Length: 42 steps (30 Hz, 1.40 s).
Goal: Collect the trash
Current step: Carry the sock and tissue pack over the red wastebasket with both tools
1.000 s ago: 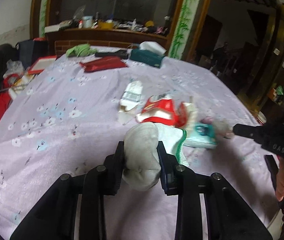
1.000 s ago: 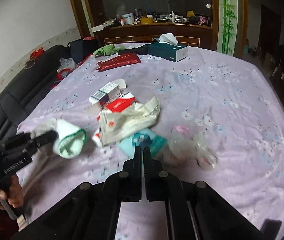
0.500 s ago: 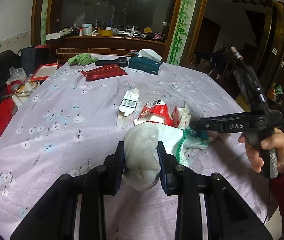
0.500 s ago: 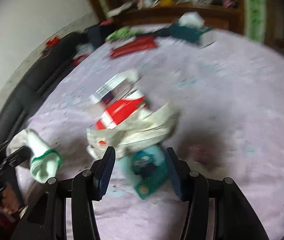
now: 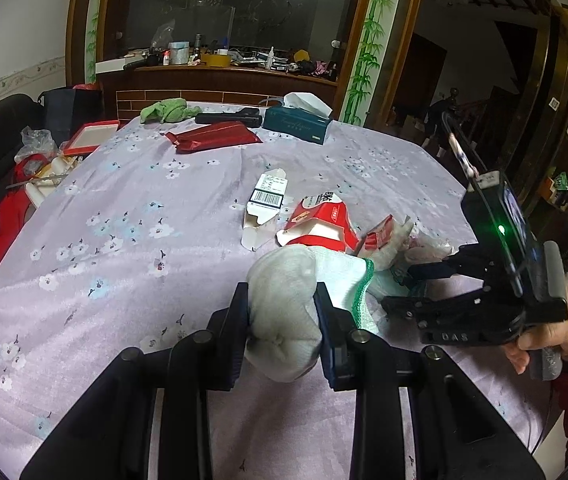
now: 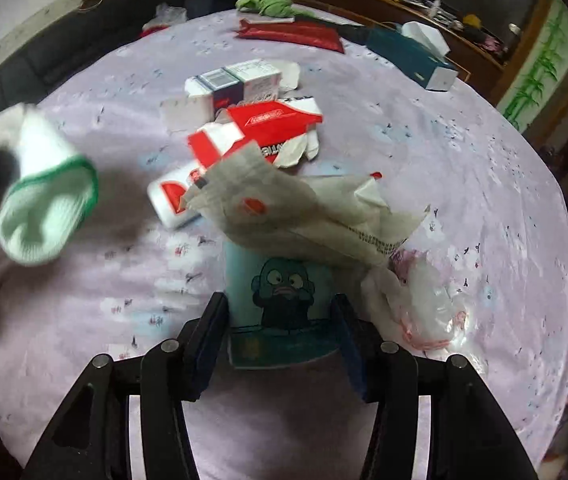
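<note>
Since half a second ago: right gripper (image 6: 280, 332) lowered and pushed forward over the trash pile, fingers now spread wide to either side of the teal cartoon-print packet (image 6: 282, 304), one at 9 o'clock of it and one at 3 o'clock; contact with the packet not discernible. Packet flat on the lilac floral tablecloth (image 6: 463, 152), its far end tucked under a crumpled cream wrapper (image 6: 303, 208). Clear crinkled plastic with pink print (image 6: 423, 304) just beside the packet at 3 o'clock. Beyond, at 12 o'clock, a red-and-white carton (image 6: 260, 132), and further on a flattened white box with a barcode (image 6: 236, 80). Seen from the left wrist camera, right gripper held level, pointing leftward across the view, hand (image 5: 555, 328) wrapped round the handle at the right edge. Left gripper (image 5: 282, 312) raised above the cloth, fingers clamped on a grey-white work glove (image 5: 284, 304), green-edged cuff pointing away toward 2 o'clock. Far side of the table: teal tissue box (image 5: 297, 128), red foil pouch (image 5: 214, 138), green cloth (image 5: 168, 110).
</note>
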Available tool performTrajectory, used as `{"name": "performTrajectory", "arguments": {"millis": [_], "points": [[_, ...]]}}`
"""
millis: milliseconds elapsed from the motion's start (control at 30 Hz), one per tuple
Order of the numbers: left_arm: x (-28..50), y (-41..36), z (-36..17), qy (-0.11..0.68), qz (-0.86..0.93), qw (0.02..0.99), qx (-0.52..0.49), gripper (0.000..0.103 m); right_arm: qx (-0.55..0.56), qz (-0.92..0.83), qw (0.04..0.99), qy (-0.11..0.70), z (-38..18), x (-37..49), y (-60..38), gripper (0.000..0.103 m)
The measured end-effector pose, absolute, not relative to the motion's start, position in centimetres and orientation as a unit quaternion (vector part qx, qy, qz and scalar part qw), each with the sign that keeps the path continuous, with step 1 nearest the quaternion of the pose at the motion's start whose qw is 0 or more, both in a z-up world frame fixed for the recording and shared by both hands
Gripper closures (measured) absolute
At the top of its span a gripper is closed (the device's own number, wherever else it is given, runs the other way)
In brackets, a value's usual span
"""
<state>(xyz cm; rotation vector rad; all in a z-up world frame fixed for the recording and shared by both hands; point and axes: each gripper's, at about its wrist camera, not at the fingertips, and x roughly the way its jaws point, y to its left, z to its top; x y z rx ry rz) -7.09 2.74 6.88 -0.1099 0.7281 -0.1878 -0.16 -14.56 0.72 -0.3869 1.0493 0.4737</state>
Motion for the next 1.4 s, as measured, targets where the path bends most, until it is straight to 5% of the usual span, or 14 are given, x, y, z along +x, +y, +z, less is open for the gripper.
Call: {"name": "performTrajectory", "arguments": {"millis": [333, 1033, 1400], "points": [[-7.7, 2.6, 7.2, 0.345, -0.091, 0.933, -0.049, 0.074, -0.188, 0.175, 0.848, 0.464, 1.8, -3.2, -14.7, 0.066], [-9.3, -1.7, 9.5, 0.323, -0.138, 0.936, -0.025, 0.074, -0.089, 0.166, 0.897, 0.400, 8.3, -13.7, -22.3, 0.065], [-10.5, -10.4, 12.0, 0.303, -0.235, 0.923, 0.016, 0.074, 0.031, 0.069, 0.929, 0.363, 11.3, -19.8, -34.0, 0.065]]}}
